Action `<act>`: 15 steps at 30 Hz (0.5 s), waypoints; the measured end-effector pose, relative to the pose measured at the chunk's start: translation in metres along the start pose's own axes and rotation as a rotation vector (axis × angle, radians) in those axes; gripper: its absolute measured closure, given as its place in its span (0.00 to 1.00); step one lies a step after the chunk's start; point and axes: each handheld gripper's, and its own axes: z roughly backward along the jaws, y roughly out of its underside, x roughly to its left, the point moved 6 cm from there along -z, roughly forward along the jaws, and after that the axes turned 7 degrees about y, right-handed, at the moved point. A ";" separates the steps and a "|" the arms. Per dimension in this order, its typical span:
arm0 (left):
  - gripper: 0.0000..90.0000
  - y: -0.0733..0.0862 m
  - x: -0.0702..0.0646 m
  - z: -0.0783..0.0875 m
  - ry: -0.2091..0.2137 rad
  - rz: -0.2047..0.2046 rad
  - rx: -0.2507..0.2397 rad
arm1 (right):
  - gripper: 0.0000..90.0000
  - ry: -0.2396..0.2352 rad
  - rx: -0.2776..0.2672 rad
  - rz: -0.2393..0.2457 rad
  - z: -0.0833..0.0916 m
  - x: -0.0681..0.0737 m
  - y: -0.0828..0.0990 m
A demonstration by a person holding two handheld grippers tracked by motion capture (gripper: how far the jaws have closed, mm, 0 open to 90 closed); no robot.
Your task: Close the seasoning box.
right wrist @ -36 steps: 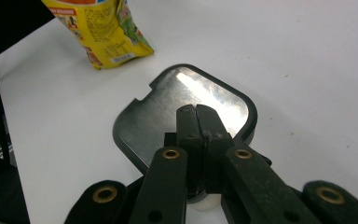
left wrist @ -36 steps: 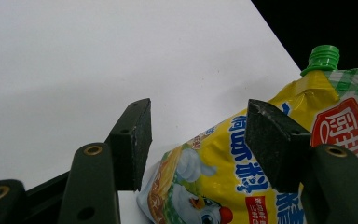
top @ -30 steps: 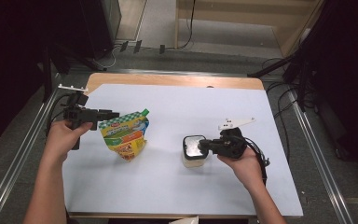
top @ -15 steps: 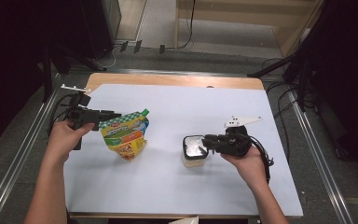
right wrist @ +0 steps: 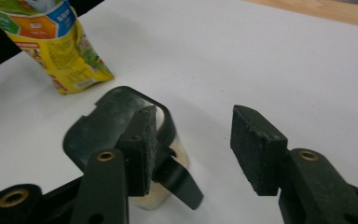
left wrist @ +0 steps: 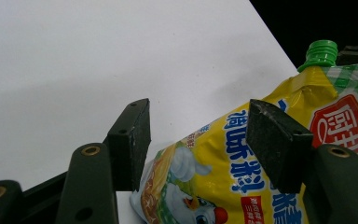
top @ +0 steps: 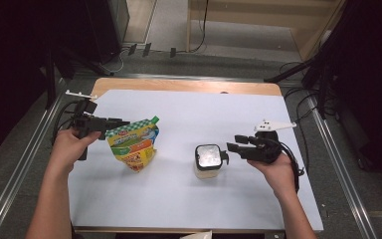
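A yellow spouted pouch [top: 132, 144] with a green cap [top: 154, 119] stands tilted on the white sheet [top: 189, 114]. My left gripper [top: 113, 123] sits level at its upper left corner. In the left gripper view the pouch [left wrist: 242, 177] lies between and beyond the wide jaws of this gripper [left wrist: 200, 116], with a gap at the left pad. A small jar [top: 208, 158] with a black lid stands mid-table. My right gripper [top: 231, 148] is just right of it; its jaws have just been opening, and nothing is between them [right wrist: 196, 126]. The jar [right wrist: 102, 121] shows behind the left jaw.
The white sheet covers a wooden table whose bare edge [top: 179, 85] shows at the back. Metal rails [top: 35, 149] run along both sides, with cables and dark stands on the floor behind. Open sheet lies between pouch and jar and along the front.
My right gripper has drawn back to the right off the jar and its jaws have spread apart. The jar stays put. The left gripper and pouch have not moved.
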 end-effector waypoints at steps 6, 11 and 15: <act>0.45 0.000 0.000 0.000 -0.003 -0.001 -0.002 | 0.52 0.033 -0.016 -0.006 0.003 -0.018 0.006; 0.45 0.000 -0.001 0.000 0.004 -0.001 -0.003 | 0.50 0.063 -0.020 -0.050 0.000 -0.033 0.014; 0.45 0.000 -0.001 -0.001 0.005 0.001 0.002 | 0.45 0.089 -0.016 -0.062 -0.002 -0.044 0.020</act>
